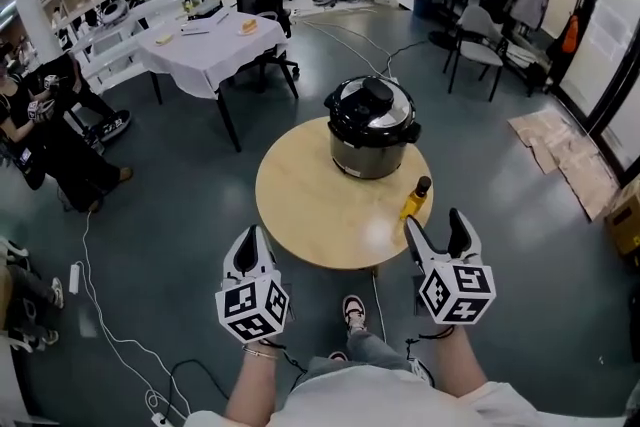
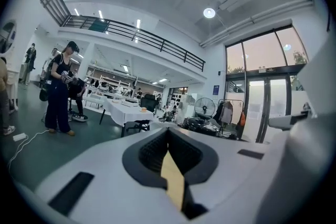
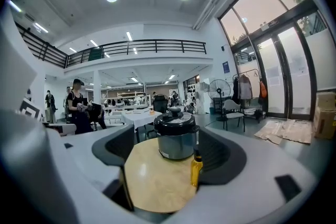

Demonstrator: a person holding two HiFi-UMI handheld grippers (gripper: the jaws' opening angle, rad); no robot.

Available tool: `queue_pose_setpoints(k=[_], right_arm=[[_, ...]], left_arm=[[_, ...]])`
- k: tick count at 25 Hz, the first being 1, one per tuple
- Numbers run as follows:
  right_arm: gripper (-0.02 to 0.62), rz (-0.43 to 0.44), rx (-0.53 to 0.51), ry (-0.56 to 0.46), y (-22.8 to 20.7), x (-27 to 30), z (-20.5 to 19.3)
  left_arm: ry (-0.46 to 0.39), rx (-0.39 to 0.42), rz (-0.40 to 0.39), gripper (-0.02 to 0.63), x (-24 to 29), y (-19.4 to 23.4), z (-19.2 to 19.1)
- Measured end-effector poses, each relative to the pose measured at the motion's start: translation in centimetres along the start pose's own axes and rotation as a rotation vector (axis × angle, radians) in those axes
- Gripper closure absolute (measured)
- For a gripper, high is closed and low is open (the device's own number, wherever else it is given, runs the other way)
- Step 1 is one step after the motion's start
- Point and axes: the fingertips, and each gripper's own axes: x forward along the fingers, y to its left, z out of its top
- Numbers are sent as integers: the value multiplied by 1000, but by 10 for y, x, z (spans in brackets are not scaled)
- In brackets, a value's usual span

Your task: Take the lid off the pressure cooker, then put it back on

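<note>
Round and pale, the single wooden counter [image 1: 300, 200] stands on a grey floor and carries two things: one steel pressure cooker [image 1: 368, 153], its black lid [image 1: 370, 110] seated on top, and one yellow bottle with a black cap [image 1: 415, 200] near the counter's right edge, just in front of the cooker. Two hand-held grippers hover at the near rim, well apart from the cooker. The left hand-held gripper [image 1: 252, 240] has its jaws drawn almost together with nothing between them; the right hand-held gripper [image 1: 438, 231] has its jaws spread wide and empty.
</note>
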Motion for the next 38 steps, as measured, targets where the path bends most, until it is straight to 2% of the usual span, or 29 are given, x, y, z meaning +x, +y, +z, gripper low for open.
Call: queue_pose_setpoints(k=[17, 23, 28, 33, 38], right_arm=[[213, 62, 30, -75, -36, 132, 63], [217, 94, 36, -61, -51, 176, 73], [219, 134, 31, -22, -51, 204, 65], [219, 112, 32, 9, -56, 229, 55], [219, 62, 46, 31, -53, 240, 56]], left_arm=[[-78, 37, 44, 611, 123, -14, 55], [-75, 47, 55, 611, 170, -23, 61], [-58, 51, 58, 611, 199, -25, 56], [-24, 64, 39, 611, 226, -20, 47], [5, 69, -16, 611, 250, -14, 50]])
